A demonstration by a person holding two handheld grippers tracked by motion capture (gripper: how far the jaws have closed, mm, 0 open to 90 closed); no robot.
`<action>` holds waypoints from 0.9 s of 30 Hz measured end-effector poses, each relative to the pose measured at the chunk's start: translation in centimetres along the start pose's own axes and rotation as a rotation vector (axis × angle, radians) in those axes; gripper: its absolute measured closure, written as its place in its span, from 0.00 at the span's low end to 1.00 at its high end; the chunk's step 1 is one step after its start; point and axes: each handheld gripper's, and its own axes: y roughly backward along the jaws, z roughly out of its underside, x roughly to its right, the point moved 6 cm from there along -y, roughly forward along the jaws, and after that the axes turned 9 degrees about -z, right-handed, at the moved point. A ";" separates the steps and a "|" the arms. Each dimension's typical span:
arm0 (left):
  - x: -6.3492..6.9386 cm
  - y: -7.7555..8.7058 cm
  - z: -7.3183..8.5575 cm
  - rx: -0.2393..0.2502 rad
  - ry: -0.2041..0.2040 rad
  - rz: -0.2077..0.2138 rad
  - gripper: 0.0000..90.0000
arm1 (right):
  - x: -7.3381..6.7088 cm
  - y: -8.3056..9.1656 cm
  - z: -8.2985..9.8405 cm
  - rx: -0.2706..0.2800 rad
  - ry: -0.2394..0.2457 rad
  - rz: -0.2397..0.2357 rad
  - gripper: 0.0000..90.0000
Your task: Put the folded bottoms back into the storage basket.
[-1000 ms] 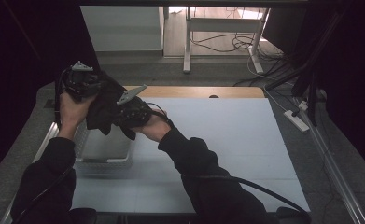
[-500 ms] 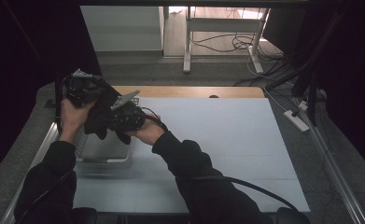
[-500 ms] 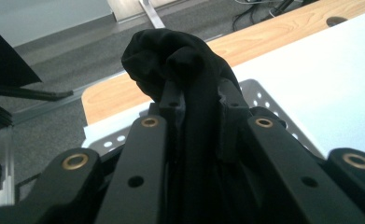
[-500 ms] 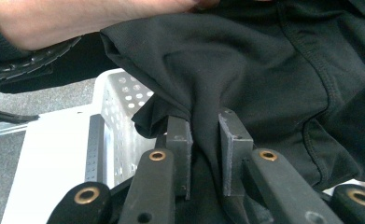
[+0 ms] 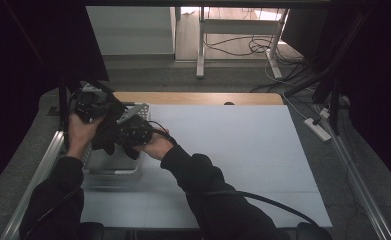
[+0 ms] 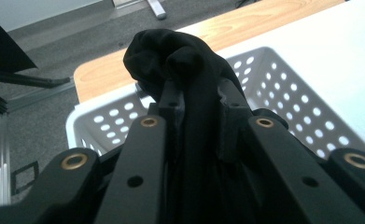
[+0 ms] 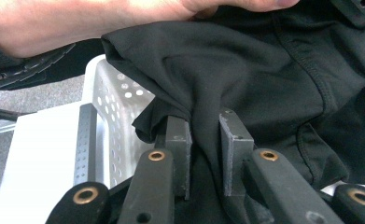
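A black cloth garment (image 5: 107, 134) hangs bunched between my two grippers above a white perforated basket (image 5: 142, 110) at the table's left. My left gripper (image 5: 94, 101) is shut on the black cloth (image 6: 180, 60), which bulges up over its jaw tips. Just to its right, my right gripper (image 5: 133, 131) is shut on another fold of the cloth (image 7: 245, 74). In the right gripper view a hand (image 7: 77, 18) crosses the top, and the basket's wall (image 7: 119, 107) stands behind the cloth.
The basket (image 6: 283, 88) sits on a white table top (image 5: 243, 145) with a wooden strip (image 5: 198, 98) along its far edge. Aluminium rails (image 5: 38, 175) run along both sides. A power strip (image 5: 319, 129) and cables lie on the floor to the right.
Both hands have sunk toward the basket with the black cloth still held between the grippers. The cloth now hangs lower over the basket.
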 end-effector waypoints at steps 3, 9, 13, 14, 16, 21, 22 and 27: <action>-0.1 -0.5 0.8 -0.008 0.007 -0.006 0.84 | -0.1 -0.4 0.3 -0.010 0.001 -0.002 0.85; -1.0 -1.0 1.4 -0.004 0.042 -0.093 0.59 | -0.1 -0.5 0.7 -0.025 0.005 0.001 0.62; -0.9 -1.0 1.4 -0.022 0.080 -0.057 0.47 | 0.3 0.5 0.5 -0.014 -0.020 0.002 0.51; -0.8 -0.9 1.4 -0.024 0.084 -0.050 0.44 | 0.4 0.8 0.6 -0.020 -0.025 -0.005 0.48; -0.5 -0.9 1.5 -0.026 0.094 -0.030 0.41 | 0.5 1.3 0.6 -0.021 -0.023 0.002 0.46; 0.0 -1.0 1.7 -0.036 0.112 0.001 0.32 | 0.6 2.2 0.7 -0.014 -0.052 0.009 0.35; 0.1 -1.0 1.7 -0.039 0.115 0.004 0.30 | 0.6 2.3 0.8 -0.016 -0.046 0.016 0.33; 1.0 -0.8 1.7 -0.048 0.146 0.096 0.22 | 0.7 2.7 1.2 -0.040 -0.051 0.028 0.27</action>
